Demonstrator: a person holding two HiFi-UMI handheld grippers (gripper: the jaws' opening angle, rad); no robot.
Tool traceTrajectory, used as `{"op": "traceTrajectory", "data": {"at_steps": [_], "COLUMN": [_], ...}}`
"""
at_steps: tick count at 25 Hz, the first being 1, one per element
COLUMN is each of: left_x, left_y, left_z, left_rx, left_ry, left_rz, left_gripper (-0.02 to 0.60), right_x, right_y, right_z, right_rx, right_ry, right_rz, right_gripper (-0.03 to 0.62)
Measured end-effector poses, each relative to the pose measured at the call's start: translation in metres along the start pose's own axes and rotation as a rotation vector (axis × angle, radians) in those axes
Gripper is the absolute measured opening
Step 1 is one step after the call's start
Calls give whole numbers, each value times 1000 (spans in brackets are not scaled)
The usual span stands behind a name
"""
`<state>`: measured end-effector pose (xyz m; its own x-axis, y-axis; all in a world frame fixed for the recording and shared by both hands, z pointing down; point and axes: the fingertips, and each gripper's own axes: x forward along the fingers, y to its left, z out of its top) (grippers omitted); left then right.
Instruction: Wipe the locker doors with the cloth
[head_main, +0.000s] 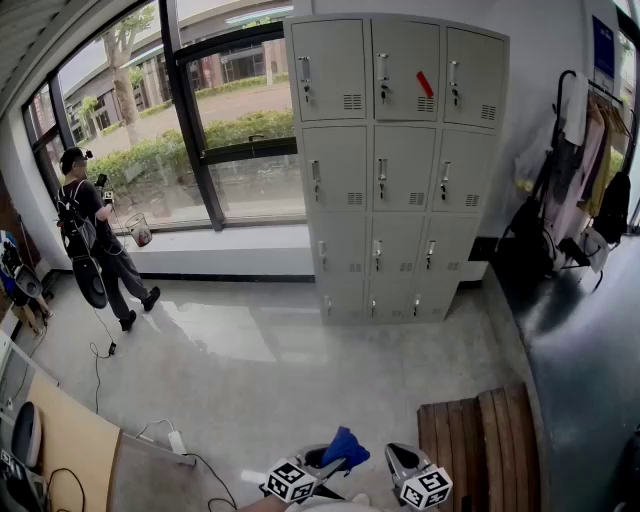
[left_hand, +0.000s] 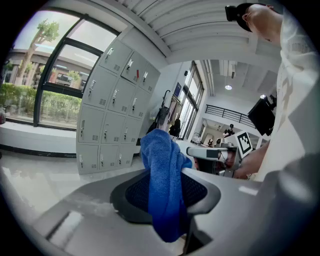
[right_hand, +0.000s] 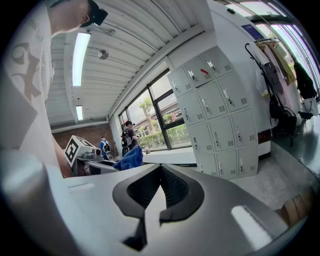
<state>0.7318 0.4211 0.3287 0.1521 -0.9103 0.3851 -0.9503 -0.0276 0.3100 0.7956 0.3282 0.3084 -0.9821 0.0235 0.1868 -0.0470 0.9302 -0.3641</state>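
Before 12 locker doors, left claw grips 1 blue cloth; right claw closed, empty.

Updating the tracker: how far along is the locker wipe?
Done: the blue cloth is gripped in the left claw. In hand: facing the lockers from across the floor, nothing touching them. Left: all the wiping. The right claw is shut, empty.

The cloth is fuzzy fabric, the locker doors matt painted metal, the floor glossy.
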Motion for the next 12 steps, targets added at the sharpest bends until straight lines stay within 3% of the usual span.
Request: {"op": "traceTrajectory", "data": {"at_steps": [7, 12], "left_x": [37, 64], "left_y": [63, 126], "left_z": [20, 65], "left_rx": [-22, 5], "left_ry": [-23, -54], "left_rz": [39, -11], "left_gripper": [146, 146], "right_x": [44, 93], "right_y": [-38, -70], "right_z": [22, 58], "right_rx": [-18, -25], "right_ry": [-6, -28], "right_rz": [-19, -94], "right_gripper": [6, 6]}}
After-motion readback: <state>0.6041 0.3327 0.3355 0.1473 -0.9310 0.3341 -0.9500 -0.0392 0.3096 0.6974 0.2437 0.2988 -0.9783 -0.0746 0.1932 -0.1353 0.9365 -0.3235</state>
